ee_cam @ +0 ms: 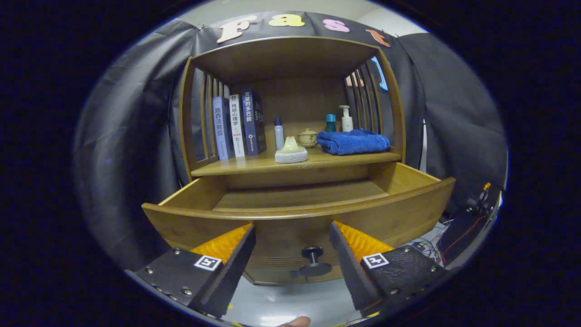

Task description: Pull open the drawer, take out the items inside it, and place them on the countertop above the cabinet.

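Gripper [292, 231]: jaws spread wide, holding nothing, lower centre of frame. Black knob [314, 260] between fingers, untouched. Drawer [299, 211] pulled out just ahead, interior bare wood.

Three books [238, 125] stood upright at one end of the shelf, against the slatted side. Small bottle [278, 133] beside them; lidded cream jar [307, 137] behind a cone-shaped ornament [291, 151]. Teal bottle [331, 122] and pump bottle [347, 118] stood behind a folded blue towel [353, 141].
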`<state>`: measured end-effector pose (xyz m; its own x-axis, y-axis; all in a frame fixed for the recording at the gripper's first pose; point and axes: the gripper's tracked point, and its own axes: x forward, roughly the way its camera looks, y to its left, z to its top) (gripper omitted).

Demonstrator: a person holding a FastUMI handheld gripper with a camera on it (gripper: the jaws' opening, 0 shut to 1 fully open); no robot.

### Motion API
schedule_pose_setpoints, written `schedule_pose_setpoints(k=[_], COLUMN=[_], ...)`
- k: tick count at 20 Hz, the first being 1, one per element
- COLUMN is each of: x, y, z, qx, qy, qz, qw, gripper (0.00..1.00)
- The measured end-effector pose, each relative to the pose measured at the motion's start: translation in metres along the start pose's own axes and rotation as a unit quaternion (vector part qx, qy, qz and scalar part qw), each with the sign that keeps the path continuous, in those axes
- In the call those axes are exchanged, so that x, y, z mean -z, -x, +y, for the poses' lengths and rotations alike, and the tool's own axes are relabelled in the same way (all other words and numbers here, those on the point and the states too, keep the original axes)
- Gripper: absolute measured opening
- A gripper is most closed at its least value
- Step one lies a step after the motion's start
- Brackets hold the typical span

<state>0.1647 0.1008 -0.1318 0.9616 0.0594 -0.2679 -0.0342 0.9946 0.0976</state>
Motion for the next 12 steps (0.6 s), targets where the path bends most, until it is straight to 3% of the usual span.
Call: schedule_pose_setpoints(k=[12], x=[-0.007], y=[-0.037], z=[0.008], qx=[0.003], qy=[-0.013], qz=[0.009], qw=[1.0], gripper=[0.99])
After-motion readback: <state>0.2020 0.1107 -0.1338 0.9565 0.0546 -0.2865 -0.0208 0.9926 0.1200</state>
